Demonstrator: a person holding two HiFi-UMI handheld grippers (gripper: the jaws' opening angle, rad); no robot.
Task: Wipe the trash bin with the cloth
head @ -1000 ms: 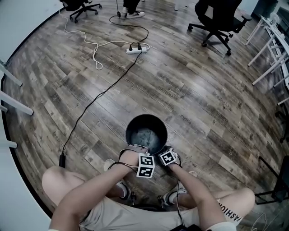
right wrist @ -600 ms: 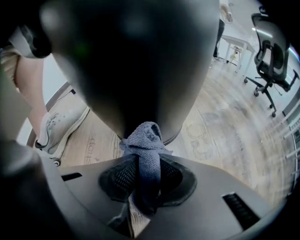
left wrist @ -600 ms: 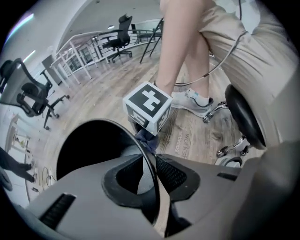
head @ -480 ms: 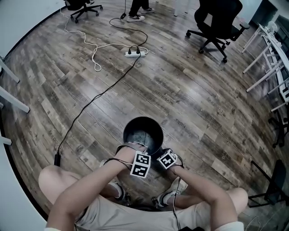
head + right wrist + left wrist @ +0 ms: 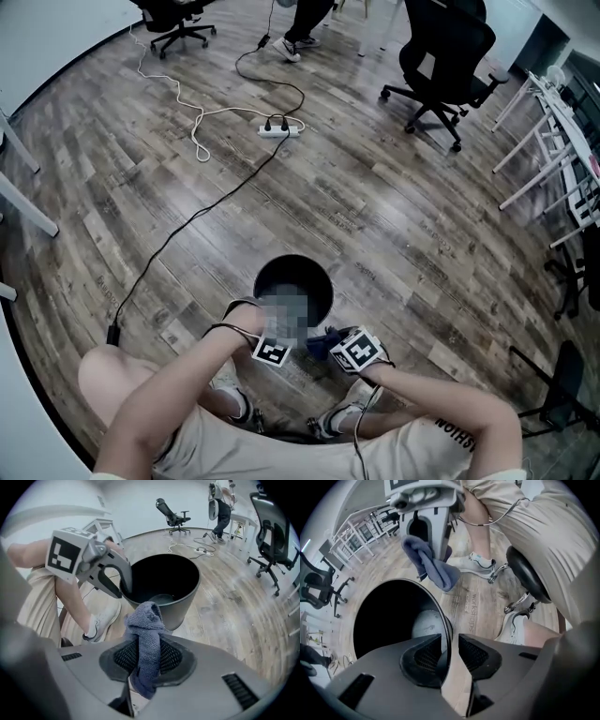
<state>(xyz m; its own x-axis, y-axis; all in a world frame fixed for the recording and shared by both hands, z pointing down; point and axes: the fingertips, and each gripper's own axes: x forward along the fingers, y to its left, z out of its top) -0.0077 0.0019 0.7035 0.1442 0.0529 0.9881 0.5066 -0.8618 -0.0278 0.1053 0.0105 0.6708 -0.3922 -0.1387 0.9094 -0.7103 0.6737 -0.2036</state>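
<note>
- Presently the right hand-held gripper (image 5: 149,654) is clamped on the cloth (image 5: 146,623). The cloth rises from the jaws in a bunched fold, and a short tail hangs below them. It is held clear of the bin (image 5: 185,605), just beside the near rim.
- Cloth: blue-grey looped weave. Judged light, soft and limp, so it will drape and fold rather than push. The present grip across the bunched middle leaves a wad forward of the jaws for wiping.
- The left hand-held gripper (image 5: 450,640) straddles the bin's near rim, one jaw inside and one outside. Its jaws have just been opening. The rim wall stands between them with a gap on the outer side, so it is not pinched.
- Bin: upright on the floor (image 5: 394,206), close by a shoe (image 5: 101,620). It is dark, round and open-topped, with a thin smooth wall.
- Judged light and stiff, the bin could slide or tip under wiping pressure unless it is steadied. The rim is the natural hold, being thin enough for the jaws.
- A pale patch shows on the bin's bottom; residue or reflection cannot be told.
- A power strip (image 5: 279,130) and a chair (image 5: 441,47) stand well apart.
</note>
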